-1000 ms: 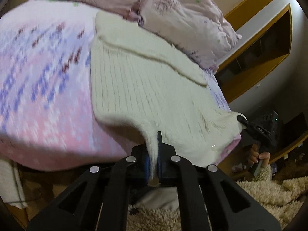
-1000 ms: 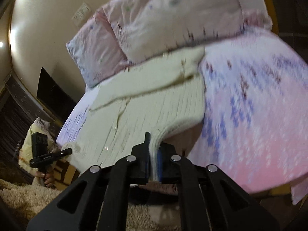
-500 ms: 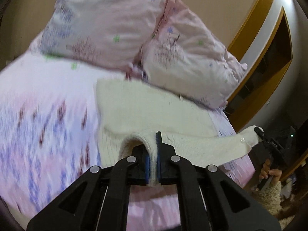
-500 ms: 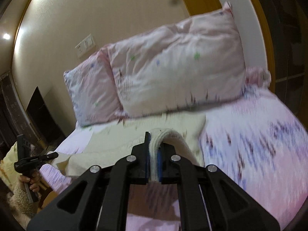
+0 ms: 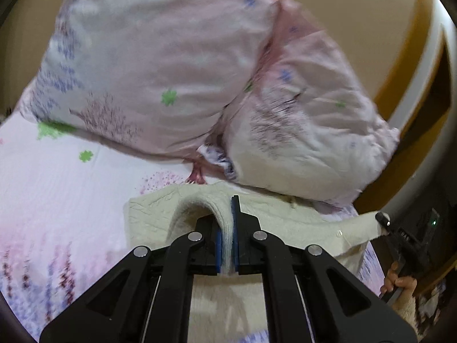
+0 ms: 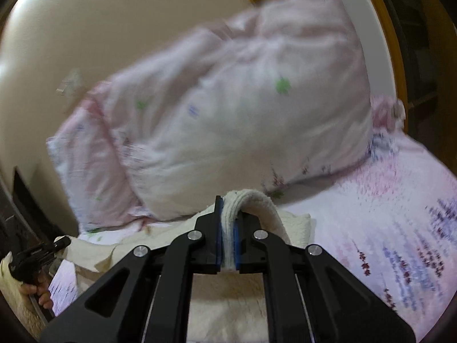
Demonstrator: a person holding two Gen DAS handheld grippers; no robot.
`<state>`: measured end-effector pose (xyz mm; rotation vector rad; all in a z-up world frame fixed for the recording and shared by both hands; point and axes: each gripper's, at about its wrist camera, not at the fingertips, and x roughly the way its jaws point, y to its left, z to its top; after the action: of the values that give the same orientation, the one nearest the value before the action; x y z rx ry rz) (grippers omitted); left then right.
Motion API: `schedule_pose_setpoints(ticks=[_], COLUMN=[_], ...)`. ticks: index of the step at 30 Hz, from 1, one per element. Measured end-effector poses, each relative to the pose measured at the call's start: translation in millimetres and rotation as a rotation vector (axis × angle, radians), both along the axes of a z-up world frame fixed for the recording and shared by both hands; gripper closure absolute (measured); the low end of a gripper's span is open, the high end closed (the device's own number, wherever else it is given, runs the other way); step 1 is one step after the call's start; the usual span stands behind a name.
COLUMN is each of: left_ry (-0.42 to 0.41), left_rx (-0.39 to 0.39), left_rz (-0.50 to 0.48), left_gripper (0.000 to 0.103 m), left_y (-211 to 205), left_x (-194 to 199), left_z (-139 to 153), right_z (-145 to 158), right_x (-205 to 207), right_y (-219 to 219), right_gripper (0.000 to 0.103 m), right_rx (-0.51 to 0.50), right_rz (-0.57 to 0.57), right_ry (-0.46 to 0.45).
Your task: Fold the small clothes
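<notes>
A cream knitted sweater lies on the bed just below the pillows. My left gripper is shut on one bottom corner of it, and the knit arches up out of the blue pads. In the left wrist view the right gripper shows at the far right, clamped on the other corner. My right gripper is shut on the sweater, its hem looping up over the fingers. The right wrist view has the left gripper at the far left. The part of the sweater under both grippers is hidden.
Two pink floral pillows lean against the cream wall close ahead. A pink and purple floral bedsheet spreads around the sweater. A wooden frame stands at the right. A hand in a fluffy sleeve holds the right gripper.
Both grippers have carried the sweater's bottom hem away from the near edge of the bed toward the pillows, doubling the sweater over itself. The pillows now fill most of both views.
</notes>
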<state>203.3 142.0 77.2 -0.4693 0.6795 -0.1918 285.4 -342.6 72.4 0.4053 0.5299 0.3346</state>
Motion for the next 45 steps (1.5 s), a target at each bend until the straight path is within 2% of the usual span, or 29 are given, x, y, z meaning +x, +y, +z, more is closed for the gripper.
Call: schedule_pose_setpoints(ticks=[4, 6, 10, 11, 13, 14, 16, 17, 18, 20, 25, 29, 30, 31, 34, 36, 41, 45], left_ry=[0.119, 0.163, 0.212, 0.22, 0.243, 0.247, 0.248, 0.241, 0.222, 0.191, 0.182, 0.207, 0.214, 0.218, 0.243, 0.259, 0.249, 0.247], left_rx=[-0.053, -0.086, -0.14, -0.147, -0.164, -0.173, -0.198, -0.199, -0.188, -0.145, 0.004, 0.108, 0.131, 0.145, 0.157, 0.158, 0.135, 0.14], left_rz=[0.017, 0.028, 0.038, 0.038, 0.033, 0.034, 0.03, 0.036, 0.053, 0.054, 0.084, 0.083, 0.08, 0.079, 0.066, 0.047, 0.035, 0.035], left_gripper=[0.098, 0.098, 0.098, 0.098, 0.098, 0.095, 0.078, 0.056, 0.044, 0.043, 0.044, 0.052, 0.056, 0.058, 0.076, 0.097, 0.099, 0.099], left_y=[3.9, 7.9, 12.3, 12.5, 12.5, 13.3, 15.2, 16.3, 18.3, 20.1, 21.6, 16.0, 14.3, 13.6, 10.5, 8.3, 10.9, 14.9], left_x=[33.9, 43.8, 53.9, 55.8, 57.6, 59.0, 55.9, 53.5, 46.9, 33.9, 7.4, -9.9, -13.1, -15.6, -18.7, -20.4, -31.1, -38.1], left_z=[-42.1, -58.6, -72.1, -73.7, -76.2, -76.9, -73.6, -70.6, -65.1, -55.0, -47.0, -54.2, -56.8, -59.4, -68.8, -75.6, -75.3, -76.7], right_z=[-46.1, -61.4, -83.6, -87.0, -89.1, -87.2, -78.9, -75.2, -70.8, -65.4, -71.2, -84.4, -88.6, -92.8, -95.4, -91.7, -77.2, -89.9], right_x=[53.1, 65.8, 88.3, 92.6, 96.5, 95.4, 86.7, 82.6, 76.6, 63.4, 38.1, 27.1, 26.0, 25.4, 19.2, 15.0, -2.2, -1.4], right_y=[5.0, 6.0, 6.5, 6.3, 4.8, 3.6, -0.7, -3.3, -6.6, -11.8, -24.3, -18.6, -15.7, -14.4, -12.2, -13.2, -16.5, -16.9], right_gripper=[0.097, 0.097, 0.093, 0.09, 0.064, 0.059, 0.045, 0.045, 0.045, 0.045, 0.064, 0.066, 0.073, 0.085, 0.093, 0.095, 0.095, 0.095], right_rx=[0.021, 0.032, 0.077, 0.089, 0.113, 0.122, 0.124, 0.117, 0.105, 0.081, 0.006, -0.038, -0.052, -0.062, -0.076, -0.068, -0.083, -0.145], right_rz=[-0.039, -0.049, -0.058, -0.059, -0.044, -0.041, -0.052, -0.055, -0.056, -0.051, -0.015, 0.031, 0.041, 0.051, 0.048, 0.046, 0.029, -0.004], right_ry=[0.203, 0.261, 0.359, 0.376, 0.38, 0.371, 0.329, 0.31, 0.29, 0.271, 0.293, 0.333, 0.344, 0.354, 0.343, 0.328, 0.289, 0.342])
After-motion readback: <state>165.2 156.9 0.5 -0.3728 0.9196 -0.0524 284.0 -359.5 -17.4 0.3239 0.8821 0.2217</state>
